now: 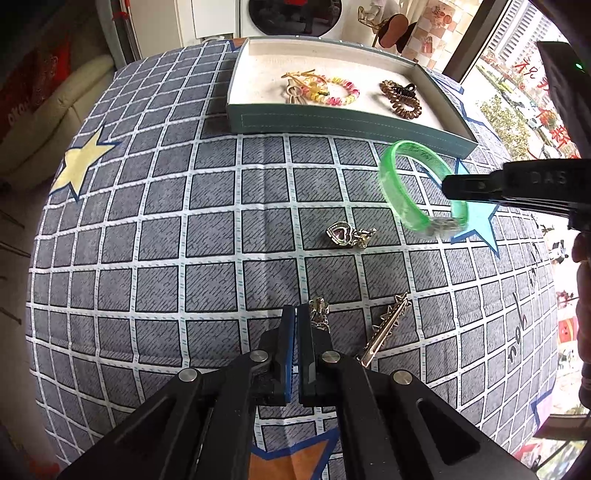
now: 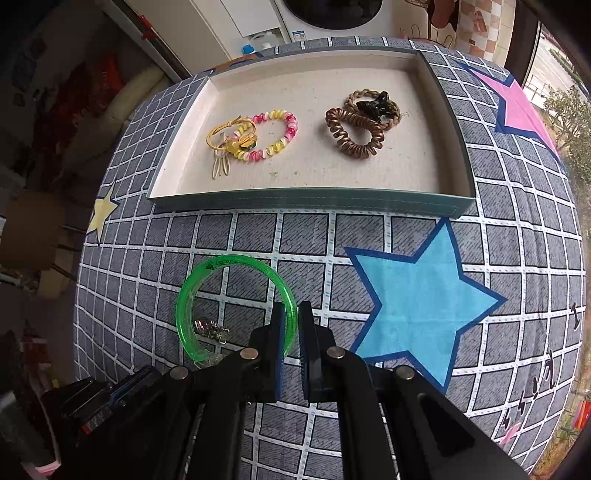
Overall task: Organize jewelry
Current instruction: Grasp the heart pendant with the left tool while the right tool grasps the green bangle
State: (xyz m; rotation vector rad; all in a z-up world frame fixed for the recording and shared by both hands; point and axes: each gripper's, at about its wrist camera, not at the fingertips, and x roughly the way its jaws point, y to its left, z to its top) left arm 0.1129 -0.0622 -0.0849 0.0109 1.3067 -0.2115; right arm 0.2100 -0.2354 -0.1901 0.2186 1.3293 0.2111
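Inside, the tray [image 2: 458, 147] holds beaded bracelets [image 2: 273, 134] and coil hair ties [image 2: 354, 133].

Black, angular left claw [image 1: 296, 325] and right claw [image 2: 291, 325]; blue-faced pads [image 2: 279, 354]; round silver rivets; slotted arms.

Covered by a grey checked tablecloth [image 1: 155, 229] with white grid lines. Printed on the cloth: a yellow star [image 1: 79, 166] towards the left edge, a blue star [image 2: 417, 295] near the front, a pink star [image 2: 517, 105] at the far right corner. Stood beyond the table's far edge: a white washing machine [image 2: 332, 14] with a dark round door. Showed at the right: a window [image 1: 517, 85] with trees and buildings outside. Lay at the far left: a cream cushion [image 1: 48, 122].
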